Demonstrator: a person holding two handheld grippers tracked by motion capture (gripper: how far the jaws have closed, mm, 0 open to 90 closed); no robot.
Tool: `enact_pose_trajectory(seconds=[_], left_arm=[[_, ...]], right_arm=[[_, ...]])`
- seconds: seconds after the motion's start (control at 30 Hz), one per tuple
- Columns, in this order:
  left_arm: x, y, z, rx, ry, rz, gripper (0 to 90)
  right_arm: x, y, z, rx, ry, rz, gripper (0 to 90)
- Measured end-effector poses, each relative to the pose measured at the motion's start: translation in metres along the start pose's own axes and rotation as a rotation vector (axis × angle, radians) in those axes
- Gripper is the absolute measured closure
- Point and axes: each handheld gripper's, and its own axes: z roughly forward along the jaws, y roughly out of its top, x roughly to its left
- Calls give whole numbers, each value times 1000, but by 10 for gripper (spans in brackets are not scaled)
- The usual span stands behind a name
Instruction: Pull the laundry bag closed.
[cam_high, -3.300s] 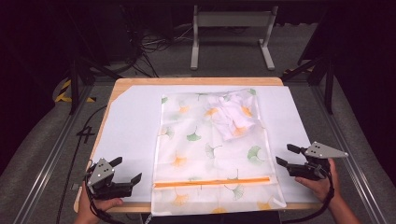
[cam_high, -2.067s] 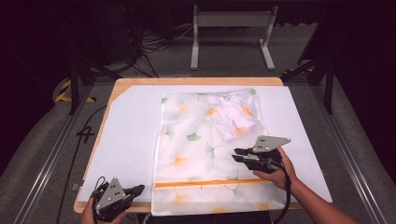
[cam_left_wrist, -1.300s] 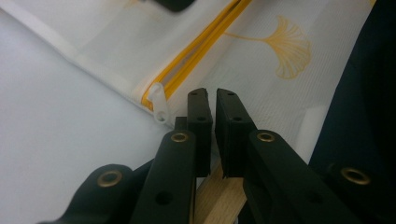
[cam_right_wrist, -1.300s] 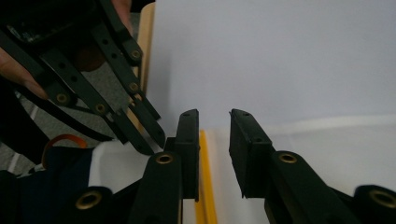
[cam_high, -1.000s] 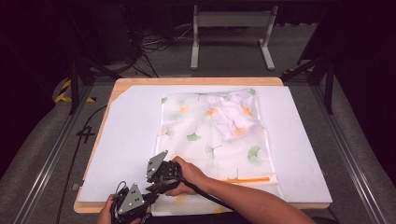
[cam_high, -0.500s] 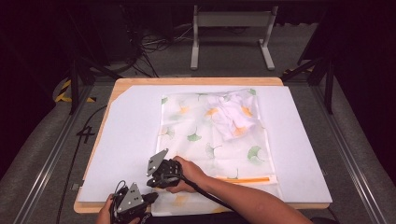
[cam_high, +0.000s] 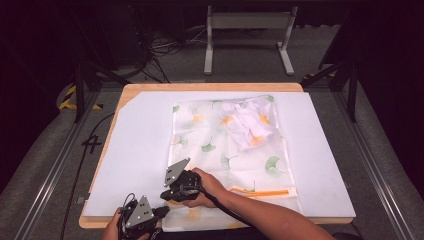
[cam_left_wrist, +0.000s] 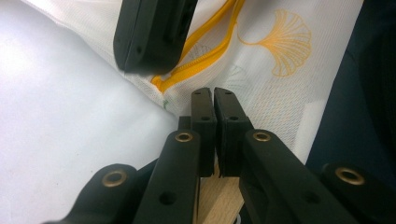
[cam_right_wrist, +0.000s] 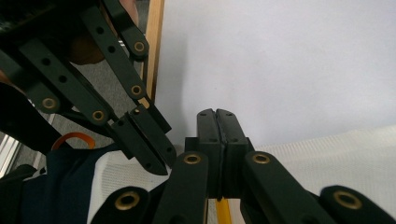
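While both jaw pairs sit clenched, the white mesh zip bag w/ ginkgo-leaf print (cam_high: 227, 150) lies flat on the white sheet (cam_high: 140, 150). L gripper (cam_left_wrist: 214, 95) pinches its near-left corner; R gripper (cam_right_wrist: 216, 114) grips the orange zipper (cam_left_wrist: 205, 53) just beside.

Your white mesh bag (cam_high: 227, 150), printed with ginkgo leaves, lies flat; its orange zipper (cam_high: 262, 192) runs along the near end.

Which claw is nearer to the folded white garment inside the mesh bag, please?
The right claw, on the bag's near left zipper end. The left claw sits nearer the table edge, farther from the garment.
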Motion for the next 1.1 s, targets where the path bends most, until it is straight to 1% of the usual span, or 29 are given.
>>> enact_pose_trajectory(seconds=[0.07,0.17,0.23,0.27,0.3,0.4,0.43,0.47,0.5,0.53,0.57,0.63,0.73,0.77,0.83,1.0,1.03,1.07,1.1], left_arm=[[1,0,0,0,-4,-4,877],[1,0,0,2,-3,-3,878],[1,1,0,3,-4,-8,878],[0,1,0,7,-1,-5,876],[0,1,0,7,-3,0,870],[0,1,-2,-4,-3,-4,872],[1,1,-2,-8,-7,-9,878],[2,1,-2,-4,2,-11,877],[3,2,-3,-3,17,-13,878],[5,2,-4,-19,18,-18,878],[6,2,-6,-32,23,-35,873],[8,2,-4,-24,17,-29,873],[6,3,0,2,11,-12,874],[6,3,1,3,14,-6,871],[7,3,0,4,13,-7,872],[7,3,1,5,9,-9,875],[7,2,1,4,10,-6,875],[7,2,1,4,9,-8,875],[7,2,1,3,10,-7,876]], right_arm=[[1,-2,-3,-7,-14,-5,899],[1,-5,-4,-6,-17,0,899],[0,-8,-5,-5,-17,5,899],[-1,-9,-8,-13,-15,13,898],[-1,-10,-9,-14,-15,10,899],[-1,-12,-10,-16,-17,15,899],[-1,-14,-10,-16,-10,21,898],[-2,-14,-10,-13,-13,27,899],[-2,-15,-10,-9,-14,23,899],[-2,-15,-10,-9,-13,20,899],[-2,-15,-11,-7,-15,16,898],[-2,-17,-13,3,-13,12,890],[0,-21,-16,25,-16,12,892],[0,-23,-16,30,-18,16,900],[0,-24,-16,37,-18,17,898],[4,-24,-15,39,-24,9,869],[5,-24,-15,34,-30,6,848],[5,-24,-17,23,-40,13,813],[4,-23,-18,13,-35,26,799]])
